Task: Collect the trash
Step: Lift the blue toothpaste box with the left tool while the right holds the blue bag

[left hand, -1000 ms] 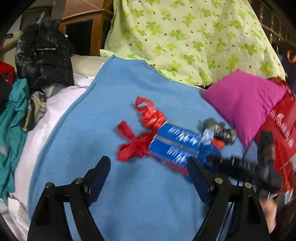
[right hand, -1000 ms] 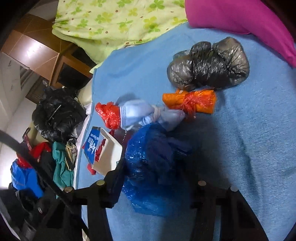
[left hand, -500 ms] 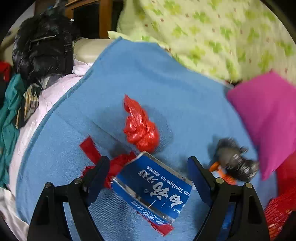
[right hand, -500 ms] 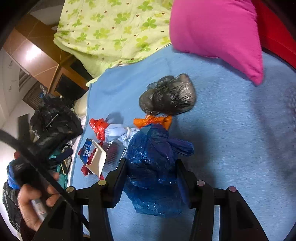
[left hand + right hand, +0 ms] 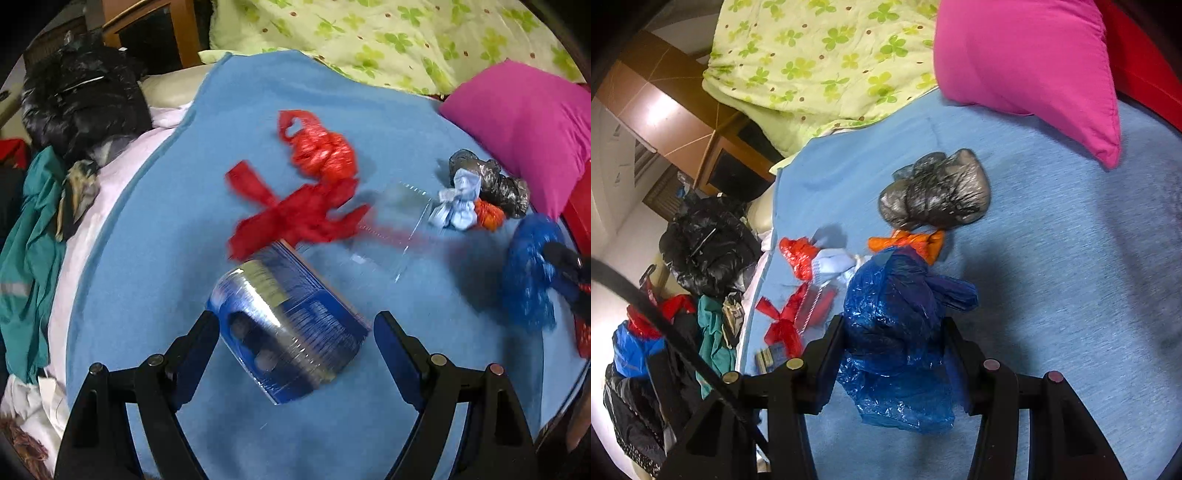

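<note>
Trash lies on a blue blanket (image 5: 155, 236). My left gripper (image 5: 295, 332) is open, its fingers on either side of a blue toothpaste box (image 5: 284, 325), which looks blurred and tilted. Behind it lie a red ribbon (image 5: 291, 218), a red bag (image 5: 321, 151), a clear plastic tray (image 5: 391, 229), a pale blue wad (image 5: 458, 206), an orange bag (image 5: 489, 214) and a grey-black bag (image 5: 495, 184). My right gripper (image 5: 894, 354) is shut on a blue plastic bag (image 5: 897, 321), held above the blanket (image 5: 1071, 295). The grey-black bag (image 5: 938, 195) and orange bag (image 5: 908, 240) lie beyond it.
A pink pillow (image 5: 524, 122) and a green clover quilt (image 5: 369, 37) lie at the back. A black jacket (image 5: 81, 103) and teal clothes (image 5: 29, 251) are piled at the left edge. A wooden cabinet (image 5: 665, 118) stands behind the bed.
The left gripper has pulled back and the toothpaste box now sits between its fingers, turned end-on. The right gripper has lifted the blue bag slightly.
</note>
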Demonstrator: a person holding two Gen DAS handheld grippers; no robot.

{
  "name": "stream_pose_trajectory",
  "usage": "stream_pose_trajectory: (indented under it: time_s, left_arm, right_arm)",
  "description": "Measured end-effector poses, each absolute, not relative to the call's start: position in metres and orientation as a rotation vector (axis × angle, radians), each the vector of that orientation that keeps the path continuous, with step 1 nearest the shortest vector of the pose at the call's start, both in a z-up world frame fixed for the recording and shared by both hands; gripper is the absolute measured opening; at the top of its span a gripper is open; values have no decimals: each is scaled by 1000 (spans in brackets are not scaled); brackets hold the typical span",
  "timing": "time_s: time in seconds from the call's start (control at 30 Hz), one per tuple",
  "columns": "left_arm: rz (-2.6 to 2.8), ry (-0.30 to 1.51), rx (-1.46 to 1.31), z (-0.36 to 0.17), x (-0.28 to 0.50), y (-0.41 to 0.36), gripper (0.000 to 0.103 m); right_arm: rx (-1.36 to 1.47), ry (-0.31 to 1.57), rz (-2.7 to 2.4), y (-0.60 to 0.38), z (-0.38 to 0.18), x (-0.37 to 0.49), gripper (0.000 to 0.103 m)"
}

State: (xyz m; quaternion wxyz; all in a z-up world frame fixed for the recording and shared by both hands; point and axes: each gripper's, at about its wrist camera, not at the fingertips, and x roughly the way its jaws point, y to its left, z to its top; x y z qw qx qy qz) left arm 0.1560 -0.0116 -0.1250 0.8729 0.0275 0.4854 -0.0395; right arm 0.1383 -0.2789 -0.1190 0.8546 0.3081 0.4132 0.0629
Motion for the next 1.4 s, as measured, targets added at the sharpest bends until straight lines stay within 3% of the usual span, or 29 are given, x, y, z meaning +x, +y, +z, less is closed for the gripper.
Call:
stream_pose_trajectory:
  time_s: [0.33, 0.93, 1.1, 1.4]
  left_arm:
    - [-59, 988, -83, -121, 128, 31, 86]
    - [121, 1040, -257, -147, 139, 25, 86]
    - [88, 1034, -293, -149, 133, 28, 77]
    - [39, 1044, -362, -145, 133, 24, 78]
  right_arm:
    - [612, 873, 135, -269, -119, 131, 54]
    - [640, 849, 125, -284, -115, 126, 54]
    - [636, 835, 124, -285, -111, 121, 54]
    - [601, 809, 111, -289, -103, 110, 54]
